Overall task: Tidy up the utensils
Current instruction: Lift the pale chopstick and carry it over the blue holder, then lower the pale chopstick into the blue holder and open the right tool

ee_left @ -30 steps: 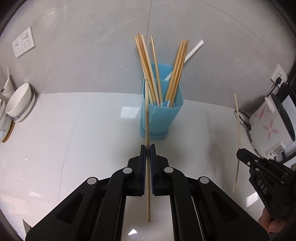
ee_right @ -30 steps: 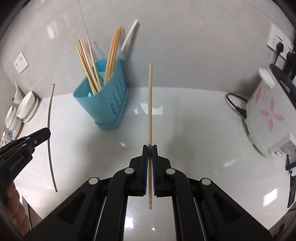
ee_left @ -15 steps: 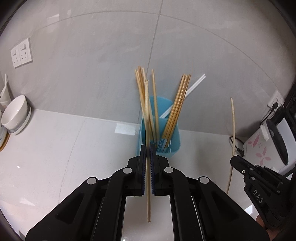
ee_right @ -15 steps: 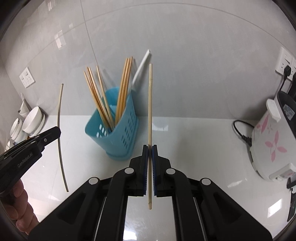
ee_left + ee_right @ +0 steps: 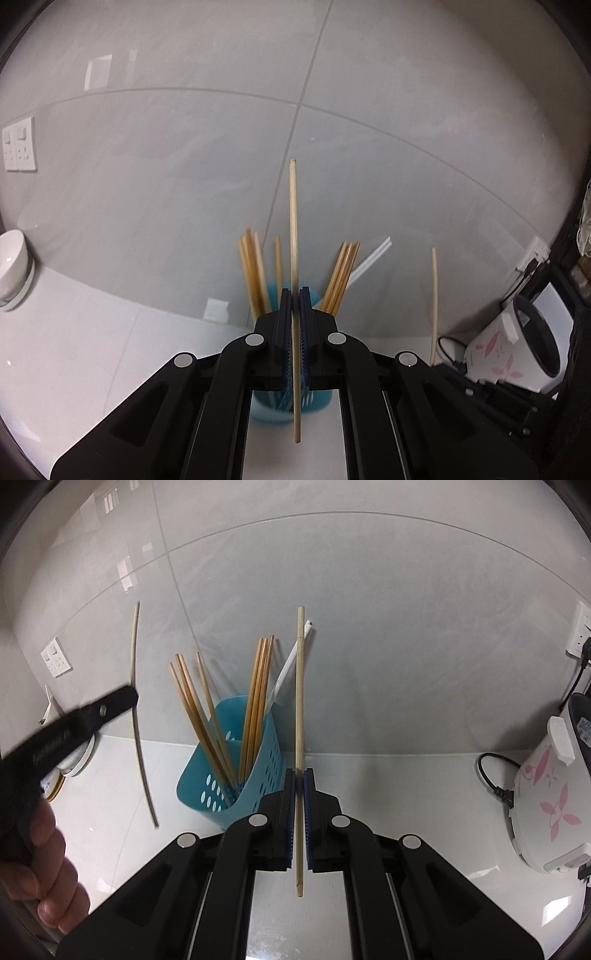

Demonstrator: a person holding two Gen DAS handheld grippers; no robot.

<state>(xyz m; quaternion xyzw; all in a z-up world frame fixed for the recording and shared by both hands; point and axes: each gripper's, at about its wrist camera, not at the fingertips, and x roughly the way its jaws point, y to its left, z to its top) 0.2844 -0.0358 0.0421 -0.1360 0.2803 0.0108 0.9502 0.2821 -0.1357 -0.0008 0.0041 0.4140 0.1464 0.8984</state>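
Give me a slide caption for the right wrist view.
Right gripper holds a chopstick upright beside the blue utensil basket.

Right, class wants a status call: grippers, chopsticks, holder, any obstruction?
Left gripper shut on a chopstick, upright. Right gripper shut on second chopstick. Blue holder upright, part full. No obstruction seen above holder.

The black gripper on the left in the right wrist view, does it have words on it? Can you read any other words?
Left gripper: raised lettering, too blurred to read.
Rice cooker: grey label near its lid, too small to read.
Nothing else shows any text.
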